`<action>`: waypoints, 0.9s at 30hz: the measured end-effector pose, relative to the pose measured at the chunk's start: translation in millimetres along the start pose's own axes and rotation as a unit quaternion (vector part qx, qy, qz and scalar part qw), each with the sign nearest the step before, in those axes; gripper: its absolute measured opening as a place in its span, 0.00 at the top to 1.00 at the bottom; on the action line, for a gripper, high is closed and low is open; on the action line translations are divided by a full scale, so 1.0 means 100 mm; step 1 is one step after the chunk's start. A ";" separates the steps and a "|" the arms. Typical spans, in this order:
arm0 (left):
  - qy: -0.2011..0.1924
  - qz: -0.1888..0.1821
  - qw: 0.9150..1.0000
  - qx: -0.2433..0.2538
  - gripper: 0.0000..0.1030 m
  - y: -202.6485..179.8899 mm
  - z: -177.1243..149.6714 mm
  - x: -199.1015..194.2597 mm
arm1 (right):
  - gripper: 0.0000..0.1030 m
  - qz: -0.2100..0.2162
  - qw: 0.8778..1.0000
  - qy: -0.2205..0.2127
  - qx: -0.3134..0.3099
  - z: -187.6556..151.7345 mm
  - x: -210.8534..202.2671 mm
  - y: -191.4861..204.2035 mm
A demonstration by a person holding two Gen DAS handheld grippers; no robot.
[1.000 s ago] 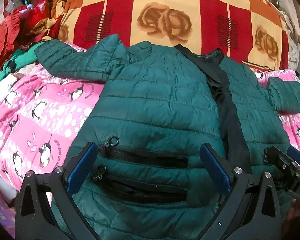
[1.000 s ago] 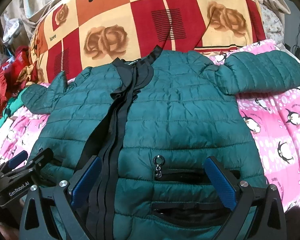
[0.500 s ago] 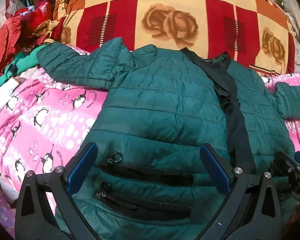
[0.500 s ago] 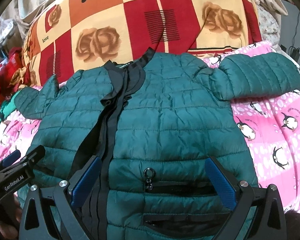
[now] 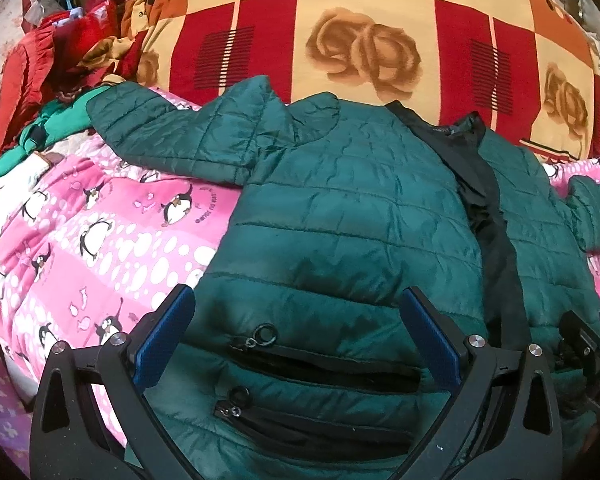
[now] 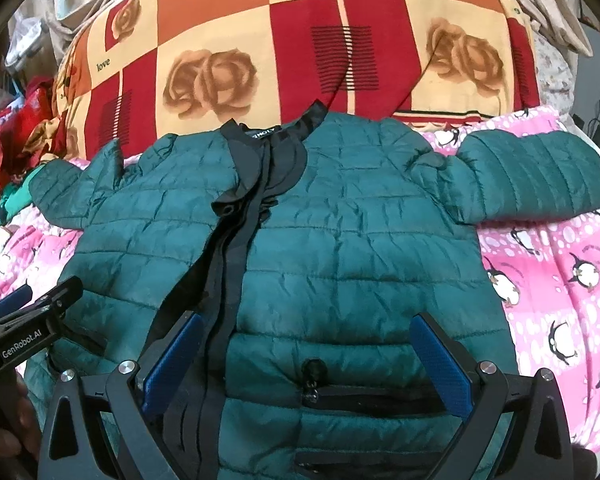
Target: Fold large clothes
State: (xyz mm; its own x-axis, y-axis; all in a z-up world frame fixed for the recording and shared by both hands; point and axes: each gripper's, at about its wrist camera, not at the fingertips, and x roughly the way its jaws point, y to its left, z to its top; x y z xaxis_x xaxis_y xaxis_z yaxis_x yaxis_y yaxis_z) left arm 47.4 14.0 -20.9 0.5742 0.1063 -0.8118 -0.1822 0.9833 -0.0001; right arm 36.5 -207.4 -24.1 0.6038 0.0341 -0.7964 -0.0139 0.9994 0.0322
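Observation:
A dark green quilted puffer jacket (image 5: 340, 216) lies face up on a pink penguin bedspread (image 5: 100, 240), sleeves spread to both sides, black zipper band down its middle. It also shows in the right wrist view (image 6: 360, 240). My left gripper (image 5: 298, 320) is open and empty, hovering over the jacket's left half above two zip pockets. My right gripper (image 6: 306, 344) is open and empty over the right half above another zip pocket. The left gripper shows at the left edge of the right wrist view (image 6: 28, 320).
A large red, orange and cream rose-patterned quilt (image 5: 360, 40) is heaped behind the jacket's collar. A pile of red and green clothes (image 5: 52, 92) lies at the far left. The pink bedspread (image 6: 560, 280) extends to the right of the jacket.
Both grippers have drawn back toward the jacket's hem and lifted slightly; more of the jacket and quilt shows. The jacket has not moved. Both stay open.

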 end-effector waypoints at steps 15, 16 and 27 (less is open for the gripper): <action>-0.017 0.012 1.000 -0.009 0.01 0.12 0.15 0.07 | 0.00 -0.003 1.000 -0.009 -0.014 0.19 0.10 0.09; -0.018 0.014 1.000 -0.009 0.01 0.12 0.16 0.08 | 0.00 -0.003 1.000 -0.008 -0.015 0.20 0.11 0.10; -0.025 0.023 0.999 -0.011 0.01 0.16 0.30 0.19 | 0.00 0.002 1.000 -0.007 -0.006 0.32 0.27 0.14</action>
State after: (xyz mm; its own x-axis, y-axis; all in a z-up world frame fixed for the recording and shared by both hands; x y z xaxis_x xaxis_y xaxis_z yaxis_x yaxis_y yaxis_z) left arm 79.3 36.7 -19.2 0.6035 0.1593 -0.7813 -0.2273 0.9736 0.0229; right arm 78.5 -192.7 -26.0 0.6152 0.0372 -0.7875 -0.0259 0.9993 0.0269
